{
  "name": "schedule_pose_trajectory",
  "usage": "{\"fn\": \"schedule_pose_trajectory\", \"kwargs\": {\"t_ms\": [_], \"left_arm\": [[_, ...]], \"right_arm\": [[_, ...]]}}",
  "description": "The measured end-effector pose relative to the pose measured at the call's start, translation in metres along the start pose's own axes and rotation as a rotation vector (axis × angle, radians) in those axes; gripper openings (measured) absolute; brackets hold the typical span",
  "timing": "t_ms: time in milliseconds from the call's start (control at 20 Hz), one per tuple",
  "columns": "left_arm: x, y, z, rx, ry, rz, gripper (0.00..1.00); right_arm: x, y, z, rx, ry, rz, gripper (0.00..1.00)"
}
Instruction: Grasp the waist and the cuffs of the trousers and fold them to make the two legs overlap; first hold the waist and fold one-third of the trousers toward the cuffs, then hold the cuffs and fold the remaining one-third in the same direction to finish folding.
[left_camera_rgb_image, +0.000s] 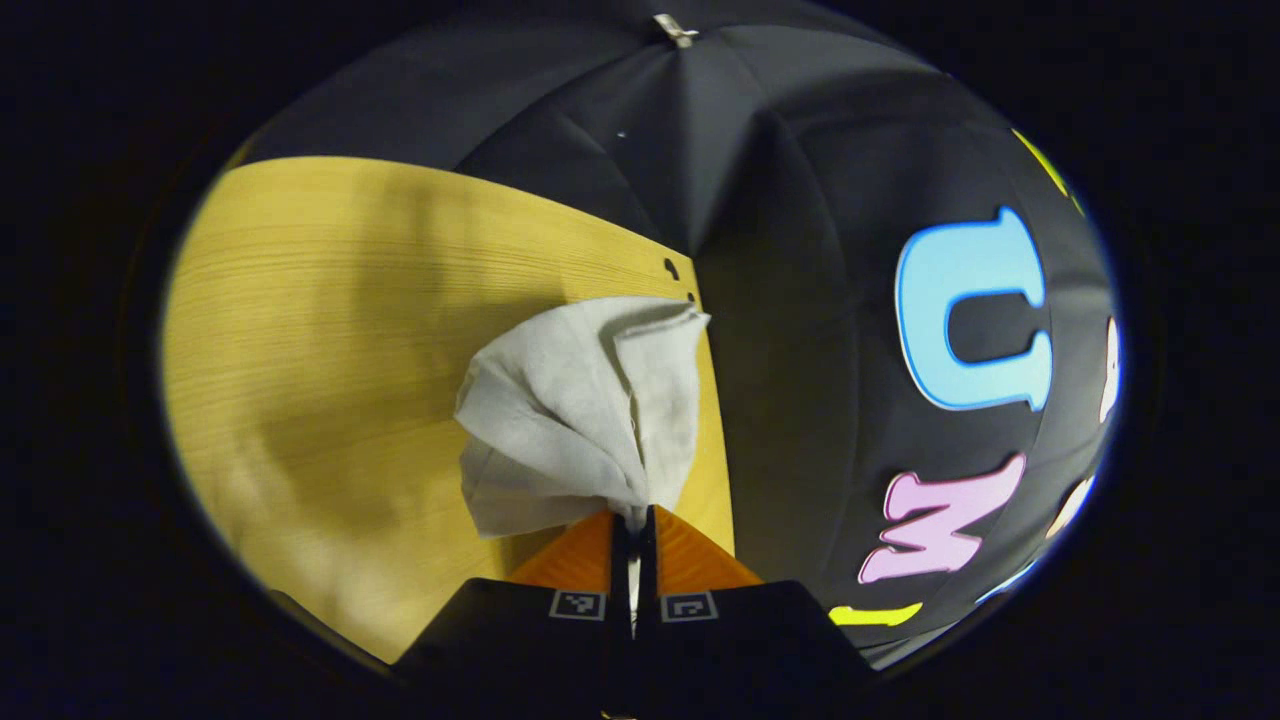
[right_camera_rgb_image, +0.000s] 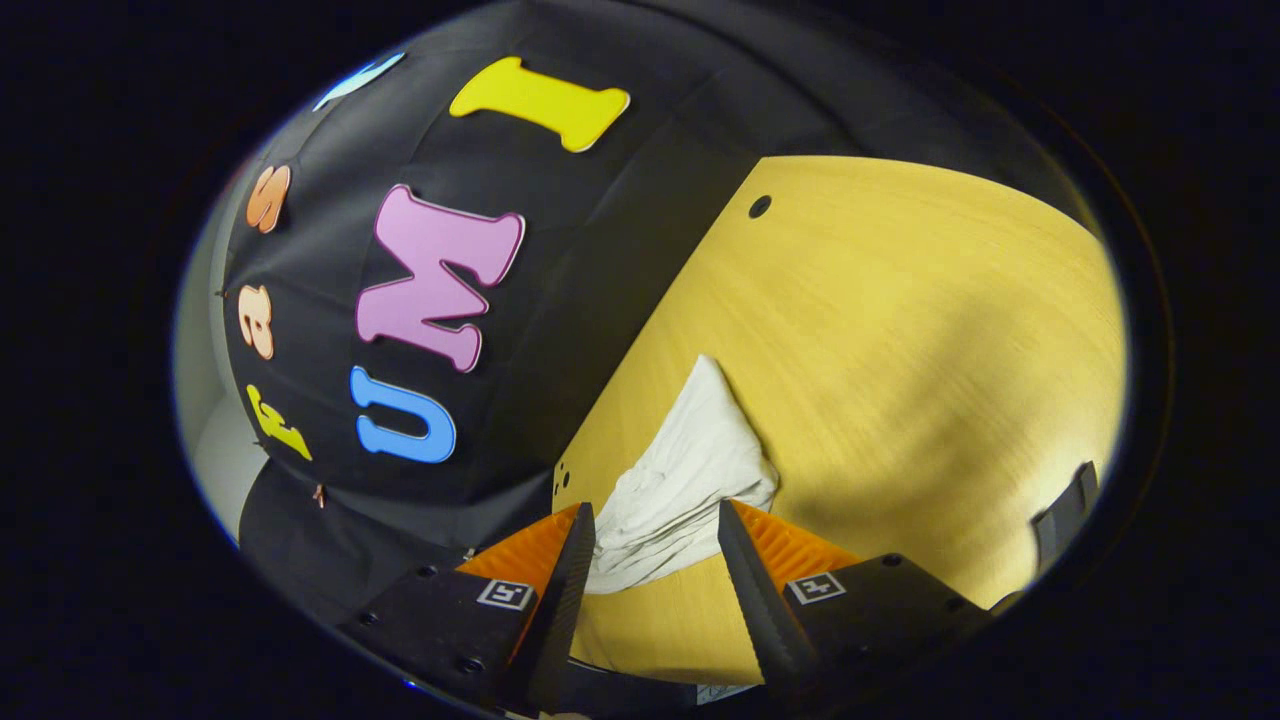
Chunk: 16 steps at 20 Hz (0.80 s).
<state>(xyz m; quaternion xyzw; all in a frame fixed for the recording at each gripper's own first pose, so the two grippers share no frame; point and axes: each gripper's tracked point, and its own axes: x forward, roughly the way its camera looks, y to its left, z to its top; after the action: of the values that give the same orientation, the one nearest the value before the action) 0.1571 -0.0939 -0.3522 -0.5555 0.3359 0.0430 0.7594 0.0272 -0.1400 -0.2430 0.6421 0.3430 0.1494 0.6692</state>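
Observation:
The trousers (left_camera_rgb_image: 580, 410) are pale grey-white cloth, and a bunched part of them rises from my left gripper (left_camera_rgb_image: 632, 515), which is shut on the fabric above the yellow wooden table (left_camera_rgb_image: 320, 350). In the right gripper view a crumpled part of the trousers (right_camera_rgb_image: 685, 480) lies on the table (right_camera_rgb_image: 900, 350) near its edge. My right gripper (right_camera_rgb_image: 655, 510) is open, its fingers spread to either side of the near end of that cloth, and I cannot tell whether they touch it. The rest of the garment is hidden below both views.
The table's edge runs beside the cloth in both views, with the black booth wall (left_camera_rgb_image: 800, 300) beyond it. Small holes (right_camera_rgb_image: 760, 207) mark the tabletop near that edge. A dark object (right_camera_rgb_image: 1065, 515) stands at the right rim of the right gripper view.

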Motion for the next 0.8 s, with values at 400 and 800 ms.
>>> {"fn": "schedule_pose_trajectory", "kwargs": {"t_ms": [400, 800], "left_arm": [[0.021, -0.095, -0.092, 0.381, 0.099, -0.140, 0.06], [0.050, -0.120, -0.273, 0.831, 0.362, -0.203, 0.05]], "right_arm": [[-0.034, -0.035, 0.033, 0.071, -0.124, -0.041, 0.77], [-0.072, -0.047, 0.034, 0.092, -0.174, -0.076, 0.77]]}}
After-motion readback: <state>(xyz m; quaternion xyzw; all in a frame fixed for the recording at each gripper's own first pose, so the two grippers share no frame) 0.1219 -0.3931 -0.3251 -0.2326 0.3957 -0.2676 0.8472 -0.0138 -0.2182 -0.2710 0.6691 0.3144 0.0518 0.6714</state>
